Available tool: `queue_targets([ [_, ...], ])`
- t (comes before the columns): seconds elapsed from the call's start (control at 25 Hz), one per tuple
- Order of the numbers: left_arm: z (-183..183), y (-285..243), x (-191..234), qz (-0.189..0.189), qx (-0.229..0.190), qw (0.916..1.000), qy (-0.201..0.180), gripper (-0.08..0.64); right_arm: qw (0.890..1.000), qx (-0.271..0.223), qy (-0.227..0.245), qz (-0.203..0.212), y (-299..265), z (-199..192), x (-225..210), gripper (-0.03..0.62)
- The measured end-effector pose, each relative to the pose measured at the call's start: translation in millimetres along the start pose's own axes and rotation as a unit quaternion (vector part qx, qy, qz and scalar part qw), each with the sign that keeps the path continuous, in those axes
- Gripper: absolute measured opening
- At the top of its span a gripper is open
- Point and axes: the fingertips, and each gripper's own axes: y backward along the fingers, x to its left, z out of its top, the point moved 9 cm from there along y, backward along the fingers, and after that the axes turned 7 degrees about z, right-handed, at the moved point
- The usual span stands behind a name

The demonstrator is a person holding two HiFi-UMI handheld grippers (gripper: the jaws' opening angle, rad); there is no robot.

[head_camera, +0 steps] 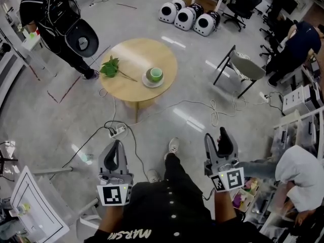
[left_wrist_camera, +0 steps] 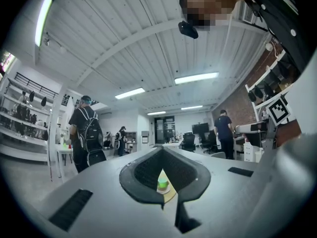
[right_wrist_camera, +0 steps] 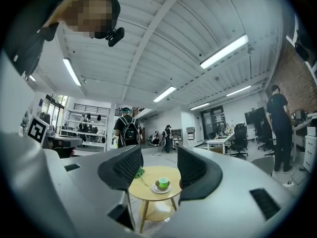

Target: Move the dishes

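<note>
A green cup [head_camera: 155, 74] stands on a white saucer [head_camera: 152, 81] on a round wooden table [head_camera: 136, 54], with a leafy green sprig [head_camera: 111, 67] lying beside it. Both grippers are held level well short of the table, above the floor. My left gripper [head_camera: 117, 145] is shut and empty; in the left gripper view the cup [left_wrist_camera: 162, 184] shows through a thin slit under its touching tips [left_wrist_camera: 162, 152]. My right gripper [head_camera: 225, 134] is open and empty. Between its jaws [right_wrist_camera: 159, 155] I see the cup [right_wrist_camera: 163, 183], the sprig [right_wrist_camera: 140, 172] and the table [right_wrist_camera: 148, 195].
A power strip with cables [head_camera: 117, 131] lies on the floor between me and the table. A person with a backpack [head_camera: 55, 14] stands at the far left. A folding chair [head_camera: 243, 67] is right of the table. Another person [head_camera: 298, 176] crouches at my right.
</note>
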Motion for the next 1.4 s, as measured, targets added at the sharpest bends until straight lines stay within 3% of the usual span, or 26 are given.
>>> queue_targets([
  [0.32, -6, -84, -9, 0.019, -0.002, 0.9998, -0.008, 0.017, 1.000, -0.002, -0.001, 0.024, -72, -15, -64, 0.206],
  [0.76, 6, -235, -43, 0.076, -0.013, 0.9969, -0.012, 0.017, 0.998, -0.006, 0.003, 0.070, -193, -10, -197, 0.207],
  [1.0, 3, -281, -63, 0.105, -0.008, 0.9944, -0.011, 0.017, 0.996, 0.001, 0.002, 0.095, -233, -18, -249, 0.207],
  [1.16, -1, -296, -67, 0.123, 0.003, 0.9924, -0.009, 0.017, 0.994, 0.012, -0.003, 0.108, -254, -24, -268, 0.202],
  [1.4, -12, -314, -43, 0.139, 0.017, 0.9901, -0.009, 0.017, 0.991, 0.027, -0.006, 0.132, -304, -37, -262, 0.204],
])
